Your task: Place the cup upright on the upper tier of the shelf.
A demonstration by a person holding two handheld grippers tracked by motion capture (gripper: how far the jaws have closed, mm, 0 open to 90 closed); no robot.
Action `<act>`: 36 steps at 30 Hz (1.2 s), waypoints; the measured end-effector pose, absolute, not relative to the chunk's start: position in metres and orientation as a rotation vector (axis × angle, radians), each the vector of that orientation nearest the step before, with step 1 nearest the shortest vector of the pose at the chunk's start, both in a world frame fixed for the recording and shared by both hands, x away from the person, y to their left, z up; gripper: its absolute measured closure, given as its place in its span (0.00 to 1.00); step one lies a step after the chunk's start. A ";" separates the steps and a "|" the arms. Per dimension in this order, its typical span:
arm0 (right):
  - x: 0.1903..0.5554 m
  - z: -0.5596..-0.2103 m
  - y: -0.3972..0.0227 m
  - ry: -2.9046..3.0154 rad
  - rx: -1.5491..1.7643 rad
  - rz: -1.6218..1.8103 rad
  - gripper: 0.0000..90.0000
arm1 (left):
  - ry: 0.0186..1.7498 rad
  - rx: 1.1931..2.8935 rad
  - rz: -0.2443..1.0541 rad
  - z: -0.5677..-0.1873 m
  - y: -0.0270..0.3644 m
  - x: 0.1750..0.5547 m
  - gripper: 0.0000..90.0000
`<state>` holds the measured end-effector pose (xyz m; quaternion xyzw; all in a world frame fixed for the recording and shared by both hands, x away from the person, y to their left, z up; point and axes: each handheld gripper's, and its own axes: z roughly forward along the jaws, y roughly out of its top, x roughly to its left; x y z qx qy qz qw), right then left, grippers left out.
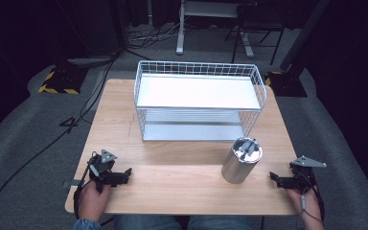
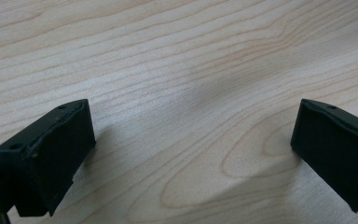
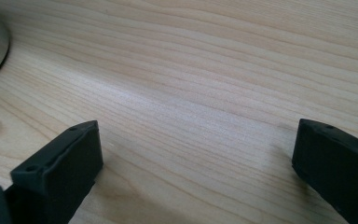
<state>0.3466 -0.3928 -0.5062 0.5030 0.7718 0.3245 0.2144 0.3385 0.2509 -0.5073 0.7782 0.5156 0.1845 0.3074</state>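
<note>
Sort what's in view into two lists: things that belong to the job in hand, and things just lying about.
Part of the job:
metal can, nearest the right gripper
left gripper, open, resting on the table
wire shelf rack, probably

Lying about:
floor cables
stand bases

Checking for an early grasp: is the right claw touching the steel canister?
Apart. The high view shows bare table between the right claw and the steel canister.

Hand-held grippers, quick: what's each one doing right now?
Left hand-held gripper: open, holding nothing, over bare table.
Right hand-held gripper: open, holding nothing.
</note>
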 end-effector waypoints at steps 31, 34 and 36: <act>0.326 -0.459 -0.378 2.146 1.307 1.107 0.02 | 1.362 2.062 0.486 -0.507 0.251 0.343 0.00; 0.323 -0.452 -0.377 2.157 1.293 1.145 0.01 | 1.356 2.067 0.489 -0.507 0.251 0.343 0.00; 0.320 -0.445 -0.375 2.163 1.272 1.185 0.01 | 1.356 2.067 0.488 -0.507 0.251 0.343 0.00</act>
